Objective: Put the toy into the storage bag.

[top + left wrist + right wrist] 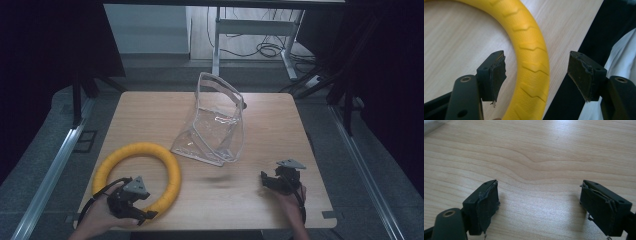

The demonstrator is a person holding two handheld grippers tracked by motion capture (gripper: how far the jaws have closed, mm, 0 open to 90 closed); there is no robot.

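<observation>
A yellow ribbed ring point(135, 150) lies flat on the wooden table point(150, 115) at the front left. My left gripper point(145, 214) hovers over the ring's near right arc. In the left gripper view the ring point(529, 32) runs between the wide-open jaws of the left gripper point(537, 72), with a gap at each pad. A clear plastic zip bag point(215, 125) stands open and slumped at the table's middle back. My right gripper point(266, 179) rests at the front right. In the right gripper view the right gripper point(539, 200) is open over bare wood, with nothing between its jaws.
The table's front edge point(564, 65) runs just past the ring in the left gripper view, with dark floor and a white sleeve point(621, 57) beyond. Behind the table stand a white desk frame point(250, 30) and cables on the floor. Dark curtains flank both sides.
</observation>
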